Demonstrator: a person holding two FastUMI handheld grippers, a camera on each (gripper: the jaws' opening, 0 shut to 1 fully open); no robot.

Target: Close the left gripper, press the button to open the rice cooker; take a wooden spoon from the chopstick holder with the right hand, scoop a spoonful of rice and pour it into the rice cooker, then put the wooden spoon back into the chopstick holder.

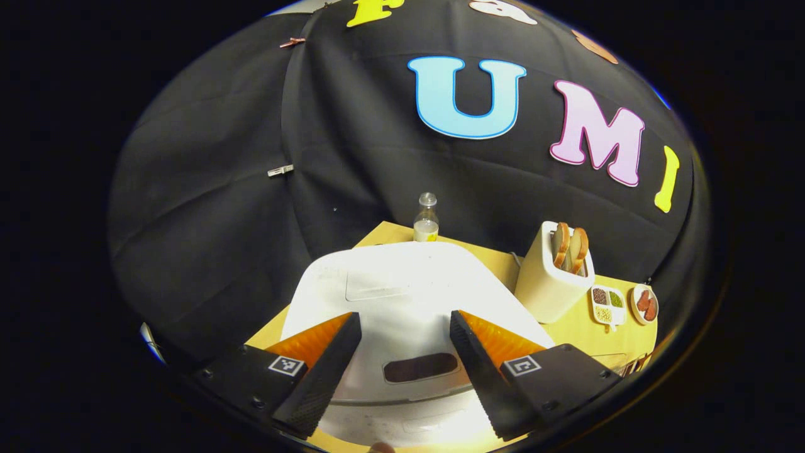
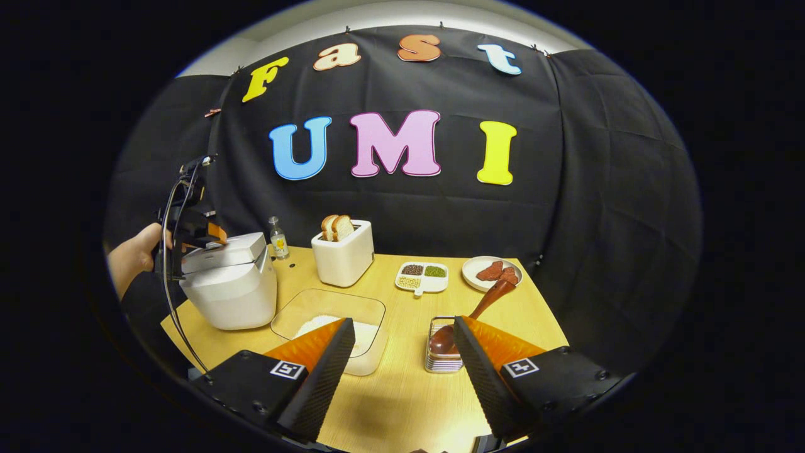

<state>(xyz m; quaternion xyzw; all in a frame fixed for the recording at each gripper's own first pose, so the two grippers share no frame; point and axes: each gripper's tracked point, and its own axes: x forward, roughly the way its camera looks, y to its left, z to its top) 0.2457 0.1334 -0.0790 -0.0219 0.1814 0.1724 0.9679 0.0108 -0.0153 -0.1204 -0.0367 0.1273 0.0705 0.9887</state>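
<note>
The rice cooker (image 1: 402, 302) is a white, smooth, rounded-square body with its lid down and a dark oval button (image 1: 420, 367) at the front edge. The left gripper (image 1: 402, 377) holds its fingers spread, the button between them. The right gripper (image 2: 402, 377) is spread too; the glossy wooden spoon (image 2: 468, 318) leans in the wire chopstick holder (image 2: 442, 352) just beyond its right finger, on the table (image 2: 402, 402).

rice cooker (image 2: 229, 286) white | wooden spoon (image 2: 484, 302) reddish-brown | table (image 2: 402, 390) pale wood | toaster (image 2: 344, 255) cream
</note>
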